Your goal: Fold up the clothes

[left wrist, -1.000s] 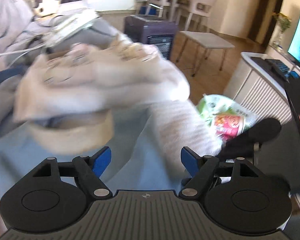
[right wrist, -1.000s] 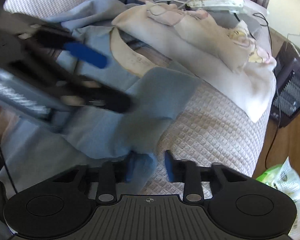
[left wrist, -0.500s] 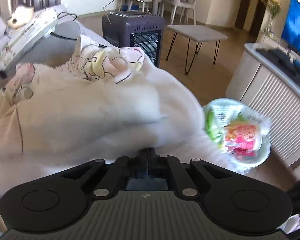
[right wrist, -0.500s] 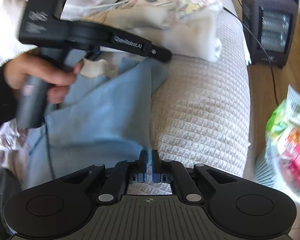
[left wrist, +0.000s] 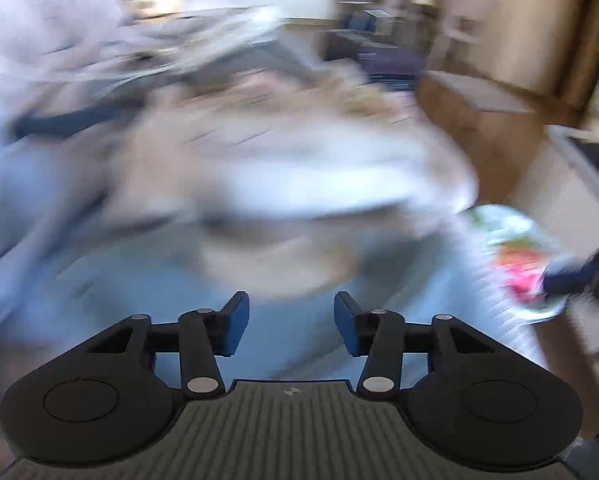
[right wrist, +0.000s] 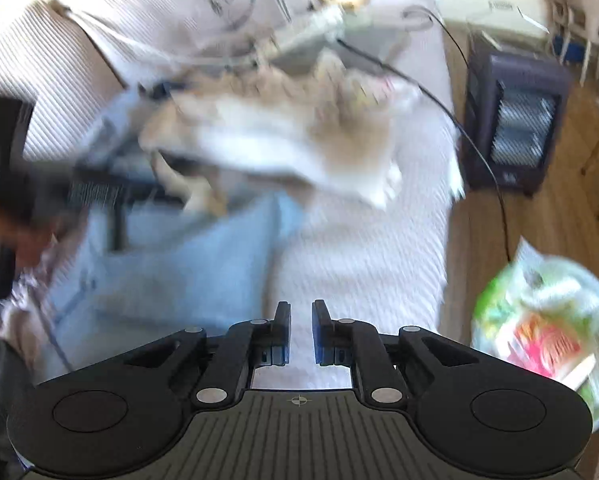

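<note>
Everything is blurred by motion. A cream garment [left wrist: 299,168] with a printed part lies bunched on the couch; in the right wrist view the cream garment [right wrist: 291,136] is mid-frame. A light blue garment [left wrist: 283,320] spreads beneath my left gripper [left wrist: 289,320], whose jaws are opening with nothing between them. In the right wrist view the left gripper [right wrist: 99,192] shows at the left, held by a hand [right wrist: 15,224], over the blue garment [right wrist: 179,272]. My right gripper [right wrist: 298,330] hangs over the couch cover [right wrist: 359,264]; its jaws are opening, a narrow empty gap between them.
A dark space heater [right wrist: 511,120] stands on the wooden floor right of the couch, with a black cable [right wrist: 479,152] running past it. A green and pink snack bag [right wrist: 539,328] sits at the lower right. Grey bedding and white cables [right wrist: 203,12] pile at the couch's back.
The left gripper, shut at the cream garment's edge half a second ago, now stands open and has drawn back over the blue garment. The right gripper's jaws have parted slightly.
</note>
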`<state>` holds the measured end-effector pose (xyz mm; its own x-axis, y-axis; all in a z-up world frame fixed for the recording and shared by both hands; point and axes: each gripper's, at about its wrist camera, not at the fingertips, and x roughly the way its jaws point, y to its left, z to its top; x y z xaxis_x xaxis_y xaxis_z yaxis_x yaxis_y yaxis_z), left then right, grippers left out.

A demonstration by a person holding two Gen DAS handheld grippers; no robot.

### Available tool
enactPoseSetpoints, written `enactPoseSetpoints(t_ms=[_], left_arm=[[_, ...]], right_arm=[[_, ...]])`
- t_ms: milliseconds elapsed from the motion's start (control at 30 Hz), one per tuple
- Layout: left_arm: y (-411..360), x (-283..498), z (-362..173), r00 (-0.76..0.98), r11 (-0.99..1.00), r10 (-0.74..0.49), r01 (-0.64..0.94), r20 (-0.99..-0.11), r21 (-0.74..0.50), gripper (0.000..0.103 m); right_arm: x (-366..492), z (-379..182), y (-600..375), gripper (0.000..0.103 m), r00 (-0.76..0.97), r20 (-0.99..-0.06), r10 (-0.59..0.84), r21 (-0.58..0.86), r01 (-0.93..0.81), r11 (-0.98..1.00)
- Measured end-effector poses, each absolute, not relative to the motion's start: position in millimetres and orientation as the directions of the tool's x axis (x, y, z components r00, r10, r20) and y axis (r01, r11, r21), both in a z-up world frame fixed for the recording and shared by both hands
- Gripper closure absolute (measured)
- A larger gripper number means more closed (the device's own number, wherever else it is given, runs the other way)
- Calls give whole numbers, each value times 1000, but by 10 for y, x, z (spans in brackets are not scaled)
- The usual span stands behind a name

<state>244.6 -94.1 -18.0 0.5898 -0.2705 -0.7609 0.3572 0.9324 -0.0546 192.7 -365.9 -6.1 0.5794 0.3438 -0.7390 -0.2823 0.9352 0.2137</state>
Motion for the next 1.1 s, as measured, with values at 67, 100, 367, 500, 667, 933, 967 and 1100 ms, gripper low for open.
enactPoseSetpoints(t_ms=[67,100,367,500,667,933,967,1100], left_arm=[[-621,2279,-259,571,959,-235,268,-787,-93,56],[-506,2208,-299,556,964,-236,235,-797,-122,55],[-378,1874,-632,521,963,-246,227,-818,-145,53],[-355,1970,-656,543,959,-279,208,-792,-195,75],[-188,1970,-492,563,949,-314,162,-765,-271,102],[127,1783,-397,579,974,-225,133,-783,-182,102],[125,1788,-433,577,975,-221,131,-786,-178,102],[91,1832,-557,565,981,-196,117,-802,-158,102]], right_arm=[[2110,-56,-3578,89,589,-726,354,220,-288,932],[2204,-56,-3536,89,594,-720,359,224,-291,930],[2496,-421,-2961,89,513,-790,335,173,-336,926],[2494,-505,-2853,89,505,-807,305,140,-339,930],[2461,-314,-3002,85,525,-789,319,182,-297,937],[2474,-197,-3212,82,572,-781,249,122,-252,960],[2515,-213,-3206,82,575,-778,251,131,-242,961],[2660,-321,-3041,82,560,-783,270,142,-262,955]])
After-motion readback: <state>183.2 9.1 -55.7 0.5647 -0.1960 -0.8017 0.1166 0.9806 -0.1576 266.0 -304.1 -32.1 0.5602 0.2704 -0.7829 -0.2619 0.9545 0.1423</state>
